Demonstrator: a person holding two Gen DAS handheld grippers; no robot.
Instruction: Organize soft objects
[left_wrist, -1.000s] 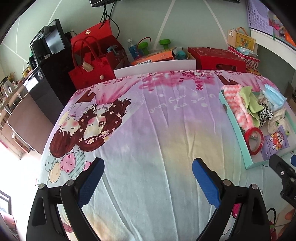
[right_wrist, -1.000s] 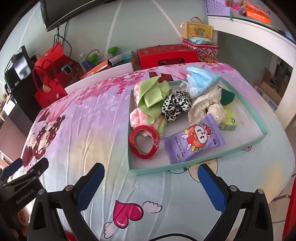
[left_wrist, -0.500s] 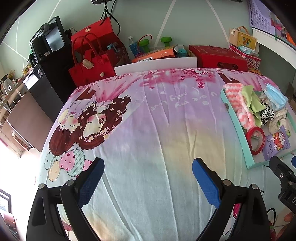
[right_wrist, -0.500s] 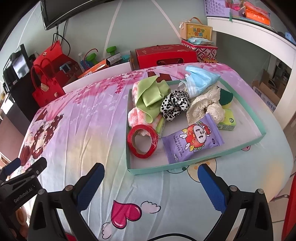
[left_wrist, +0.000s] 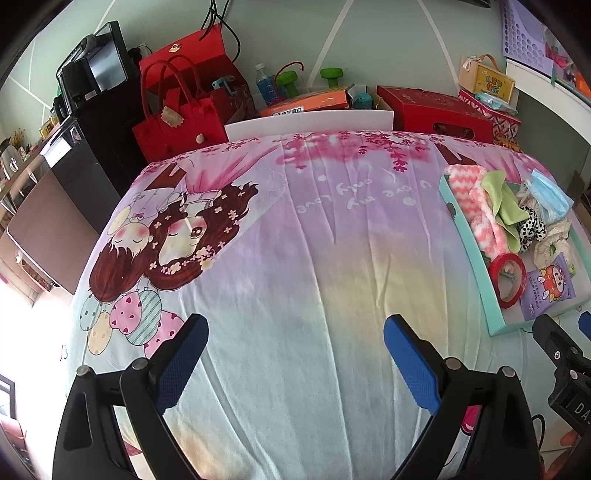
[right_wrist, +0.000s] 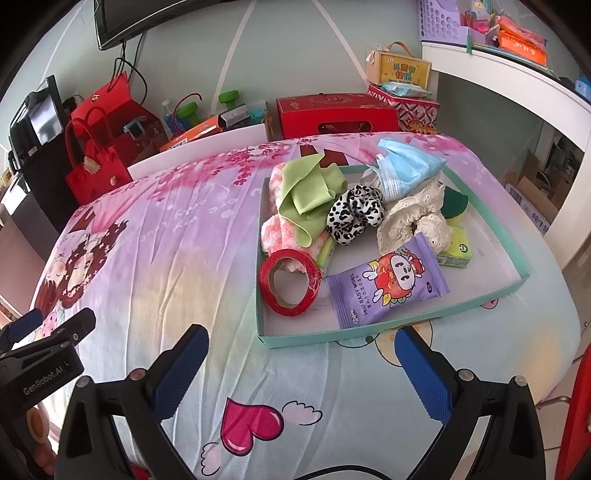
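Soft objects (right_wrist: 351, 214) in tray (right_wrist: 391, 328), beyond right gripper (right_wrist: 301, 349).

Bare printed bedsheet (left_wrist: 295, 258) spreads wide toward twelve o'clock, while the teal tray (right_wrist: 388, 330) (heaped with soft things) blocks two o'clock.

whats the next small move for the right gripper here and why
Probably ease the right gripper forward over the teal tray's near rim toward the leopard scrunchie. Its jaws are open and empty, short of the tray, and the soft things are piled at the tray's back.
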